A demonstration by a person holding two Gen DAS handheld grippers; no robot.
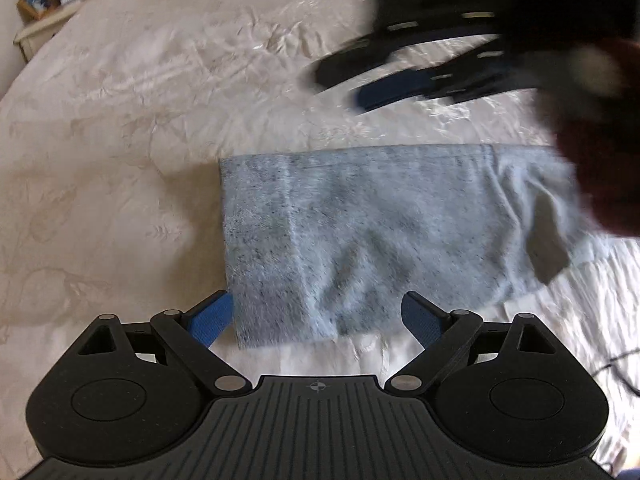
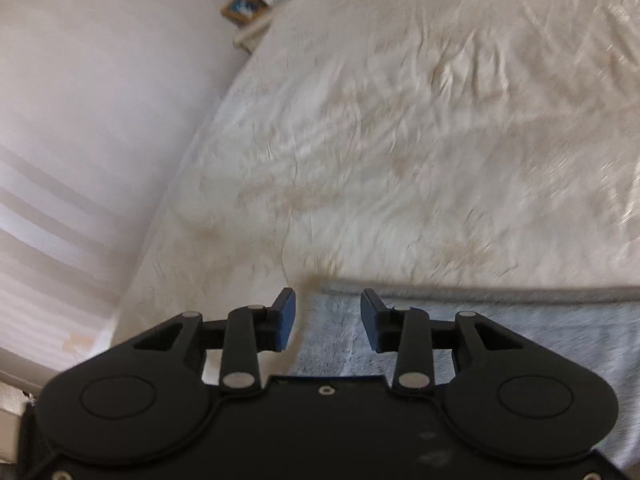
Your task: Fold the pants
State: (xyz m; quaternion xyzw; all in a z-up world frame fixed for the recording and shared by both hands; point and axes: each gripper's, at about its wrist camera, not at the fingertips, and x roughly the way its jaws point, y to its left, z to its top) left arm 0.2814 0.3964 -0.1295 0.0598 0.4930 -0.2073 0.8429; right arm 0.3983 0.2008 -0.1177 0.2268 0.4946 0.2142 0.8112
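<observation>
1. I have the bed filling most of both views, its cream cover creased all over; in the left wrist view a nightstand with small clutter sits in the upper left corner.
2. The pants, light blue-grey, lie on the bed across the middle and right of the left wrist view, already doubled into a broad, flat, roughly rectangular stack with a straight edge on its left side. In the right wrist view they fill the lower right. The right end looks looser, with a darker flap turned out.
3. I judge the folding well along: at least one fold is laid. What remains seems to be another fold across, or tidying that loose end.
4. My left gripper hovers over the near edge of the pants at the bottom of its view, jaws spread wide, nothing pinched.
5. My right gripper, blurred at upper right in the left wrist view, sits over the pants' far left corner in its own view, jaws parted and empty.
</observation>
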